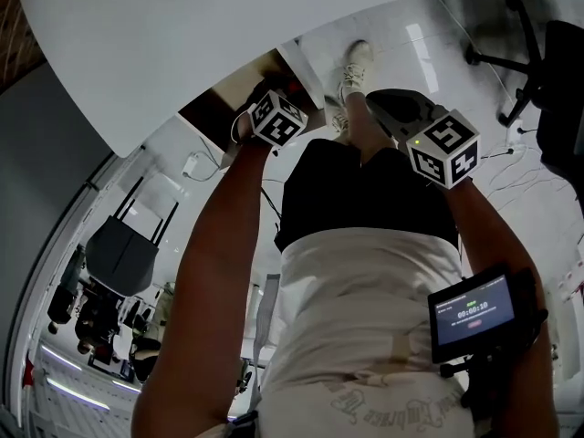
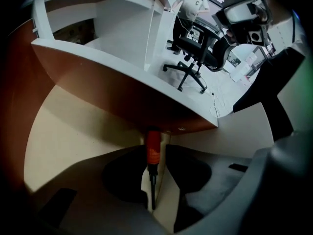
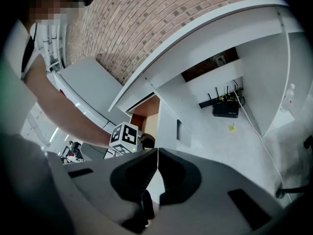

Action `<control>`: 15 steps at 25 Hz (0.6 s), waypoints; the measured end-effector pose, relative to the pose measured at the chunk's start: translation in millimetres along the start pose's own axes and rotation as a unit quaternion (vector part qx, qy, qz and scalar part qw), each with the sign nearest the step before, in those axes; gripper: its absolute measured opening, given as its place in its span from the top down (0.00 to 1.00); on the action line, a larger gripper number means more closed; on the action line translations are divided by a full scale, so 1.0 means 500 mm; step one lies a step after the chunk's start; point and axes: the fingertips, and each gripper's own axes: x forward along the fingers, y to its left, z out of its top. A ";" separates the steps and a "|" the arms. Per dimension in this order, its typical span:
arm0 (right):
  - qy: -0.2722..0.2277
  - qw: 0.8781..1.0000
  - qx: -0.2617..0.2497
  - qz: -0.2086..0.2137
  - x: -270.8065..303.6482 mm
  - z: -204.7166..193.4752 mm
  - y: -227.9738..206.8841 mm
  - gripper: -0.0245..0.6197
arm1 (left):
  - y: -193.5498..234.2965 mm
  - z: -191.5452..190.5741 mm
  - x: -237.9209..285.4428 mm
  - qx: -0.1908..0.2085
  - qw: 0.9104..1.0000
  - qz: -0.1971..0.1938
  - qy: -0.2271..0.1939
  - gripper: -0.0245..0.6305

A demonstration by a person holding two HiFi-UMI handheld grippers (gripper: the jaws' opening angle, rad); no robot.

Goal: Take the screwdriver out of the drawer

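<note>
The left gripper reaches into the drawer with its jaws a little apart. The screwdriver lies between them, orange handle at the tips and thin dark shaft running back along the gap toward the camera. A sliver of pale drawer shows to the right of the handle, so the jaws look to be around it rather than clamped on it. The right gripper has its jaws pressed together on nothing and hangs by the person's leg, well apart from the drawer.

The screwdriver is probably light and stiff. Its shaft looks slim and smooth and would likely slip or swivel in the pads. The thick handle is the better hold, taken across its middle so the shaft cannot droop.

The drawer sits under the white desk, whose edge overhangs it closely, so the lift likely has to come outward, not straight up.
</note>
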 end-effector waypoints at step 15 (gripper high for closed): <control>-0.002 1.000 0.018 0.006 0.000 -0.012 0.020 0.93 | 0.010 0.007 0.039 -0.007 1.000 0.006 0.021 0.79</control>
